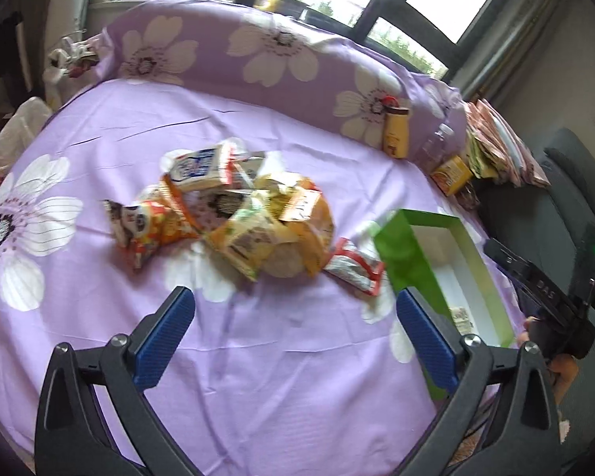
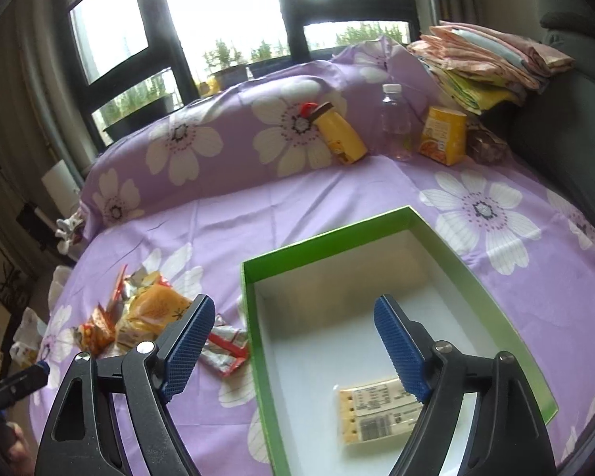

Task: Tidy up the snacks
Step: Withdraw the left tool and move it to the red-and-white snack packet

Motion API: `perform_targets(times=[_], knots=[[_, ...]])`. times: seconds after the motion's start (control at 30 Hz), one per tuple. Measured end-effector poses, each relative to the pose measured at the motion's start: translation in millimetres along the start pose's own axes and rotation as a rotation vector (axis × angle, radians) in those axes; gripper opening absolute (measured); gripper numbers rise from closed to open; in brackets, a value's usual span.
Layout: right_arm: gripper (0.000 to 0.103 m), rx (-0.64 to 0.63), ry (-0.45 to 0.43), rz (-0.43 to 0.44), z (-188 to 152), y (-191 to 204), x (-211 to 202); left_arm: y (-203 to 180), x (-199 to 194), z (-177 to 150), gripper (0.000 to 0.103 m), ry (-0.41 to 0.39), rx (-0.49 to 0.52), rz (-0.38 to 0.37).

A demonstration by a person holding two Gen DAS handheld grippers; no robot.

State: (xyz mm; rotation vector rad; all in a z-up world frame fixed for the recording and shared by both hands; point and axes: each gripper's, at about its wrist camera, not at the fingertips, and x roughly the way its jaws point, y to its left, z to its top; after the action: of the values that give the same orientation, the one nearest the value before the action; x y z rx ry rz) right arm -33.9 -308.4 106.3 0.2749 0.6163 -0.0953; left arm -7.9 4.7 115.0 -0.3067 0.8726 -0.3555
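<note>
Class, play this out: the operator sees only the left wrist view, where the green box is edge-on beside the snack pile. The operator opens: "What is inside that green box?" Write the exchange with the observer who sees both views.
Observer: One flat cracker packet lies on the white floor of the green box, near the close end; the rest of the floor is bare.
Operator: Where is the right gripper?
Observer: The right gripper hangs open over the box, holding nothing.
Operator: What is standing behind the box, by the pillow?
Observer: A clear bottle with a white cap stands upright between a leaning yellow bottle and an orange carton.
Operator: Is my left gripper visible to you?
Observer: Only a dark edge of it, at the lower left of the right wrist view.
</note>
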Motion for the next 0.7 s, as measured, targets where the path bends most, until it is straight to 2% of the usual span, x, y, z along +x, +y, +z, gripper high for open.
perform_targets(times=[0.17,0.2,0.3,0.33,0.37,0.43,0.53,0.7], knots=[[0.083,-0.099,0.04,0.074,-10.4,38.6,8.0,52.5,3.4,-4.5,0.102,-0.055,-0.103,0.098],[0.083,-0.113,0.06,0.119,-13.1,46.8,10.4,59.3,5.7,-4.6,0.102,-0.06,-0.107,0.122],[0.084,-0.085,0.171,0.362,-24.6,67.2,22.4,74.3,15.8,-1.1,0.102,-0.034,-0.134,0.147],[0.084,-0.074,0.214,0.406,-28.6,75.1,29.2,78.4,17.5,0.0,0.102,-0.031,-0.155,0.142],[0.083,-0.066,0.256,0.412,-32.7,82.8,37.1,82.1,17.8,0.5,0.102,-0.033,-0.173,0.135],[0.083,-0.076,0.31,0.328,-39.7,96.8,54.0,84.8,17.7,1.0,0.102,-0.029,-0.183,0.135],[0.083,-0.141,0.331,0.155,-44.9,112.8,79.2,83.1,16.2,1.6,0.102,-0.029,-0.166,0.147],[0.083,-0.292,0.452,0.059,-37.9,129.7,129.3,90.5,15.0,2.7,0.102,-0.022,-0.197,0.121]])
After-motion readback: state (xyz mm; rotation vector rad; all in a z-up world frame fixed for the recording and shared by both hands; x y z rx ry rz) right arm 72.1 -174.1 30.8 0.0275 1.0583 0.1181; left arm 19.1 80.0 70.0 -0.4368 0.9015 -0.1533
